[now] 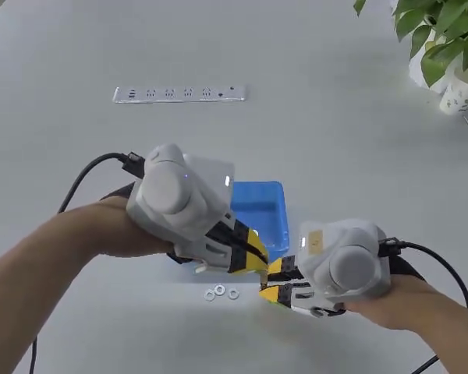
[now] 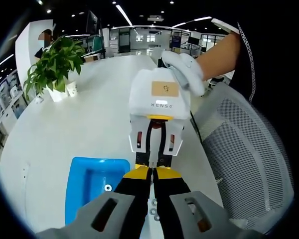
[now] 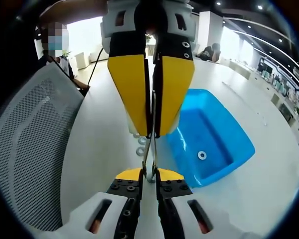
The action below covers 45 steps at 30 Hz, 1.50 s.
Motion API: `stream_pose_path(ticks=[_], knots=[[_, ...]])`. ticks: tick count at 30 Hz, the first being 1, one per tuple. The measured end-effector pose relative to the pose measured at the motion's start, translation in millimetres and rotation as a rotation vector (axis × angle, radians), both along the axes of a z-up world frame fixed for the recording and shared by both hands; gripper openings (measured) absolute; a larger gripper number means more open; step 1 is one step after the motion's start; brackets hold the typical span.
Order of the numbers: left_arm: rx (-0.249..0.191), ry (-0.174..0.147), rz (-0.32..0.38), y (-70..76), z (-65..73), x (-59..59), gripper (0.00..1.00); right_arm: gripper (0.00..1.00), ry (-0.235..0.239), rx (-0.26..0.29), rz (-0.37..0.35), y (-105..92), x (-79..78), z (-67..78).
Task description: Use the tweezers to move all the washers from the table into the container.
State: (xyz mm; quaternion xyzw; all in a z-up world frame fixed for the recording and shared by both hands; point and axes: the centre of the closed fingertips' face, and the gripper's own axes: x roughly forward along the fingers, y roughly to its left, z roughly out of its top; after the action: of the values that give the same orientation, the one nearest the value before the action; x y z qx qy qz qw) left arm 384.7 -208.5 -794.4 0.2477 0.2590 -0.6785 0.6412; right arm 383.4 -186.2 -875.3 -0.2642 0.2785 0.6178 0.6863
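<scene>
Pinched shut on the thin metal tweezers (image 3: pixel 149 154): the left gripper (image 3: pixel 152 132), coming down from the top of the right gripper view with big yellow jaws. Pinched on the low end of the same tweezers: the right gripper (image 3: pixel 149 175), at the bottom middle of that view. Tip to tip in the lower middle of the head view, almost touching. Hard to see the tweezers there, lost between the yellow tips. Hard to make out in the left gripper view too.

Three washers (image 1: pixel 219 290) close together on the white table (image 1: pixel 335 140), just below and left of the gripper tips in the head view. Partly hidden behind the tweezers and jaws in the right gripper view. One more washer (image 3: pixel 202 155) inside the blue container (image 3: pixel 229 124), to the right of the tweezers. Much of the container covered by the left gripper in the head view.

Farther out: a power strip (image 1: pixel 179 94) at the upper left, a potted plant (image 1: pixel 441 39) cut off at the upper right corner, a mesh chair (image 3: pixel 35 149) at the left of the right gripper view.
</scene>
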Motion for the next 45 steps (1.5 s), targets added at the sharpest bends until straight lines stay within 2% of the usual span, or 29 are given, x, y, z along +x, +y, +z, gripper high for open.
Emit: stream_pose_path(ticks=[18,37,45], knots=[[0.004,0.002,0.002,-0.9,-1.3,0.7,0.06,0.10,0.031,0.006,-0.031,-0.7,1.7,-0.9],[0.011,0.002,0.002,0.6,-1.6,0.2,0.06,0.09,0.025,-0.006,-0.016,-0.5,-0.1,-0.1],[-0.001,-0.001,0.005,-0.5,2.4,0.0,0.06,0.09,0.020,-0.003,-0.014,-1.1,0.0,3.9]])
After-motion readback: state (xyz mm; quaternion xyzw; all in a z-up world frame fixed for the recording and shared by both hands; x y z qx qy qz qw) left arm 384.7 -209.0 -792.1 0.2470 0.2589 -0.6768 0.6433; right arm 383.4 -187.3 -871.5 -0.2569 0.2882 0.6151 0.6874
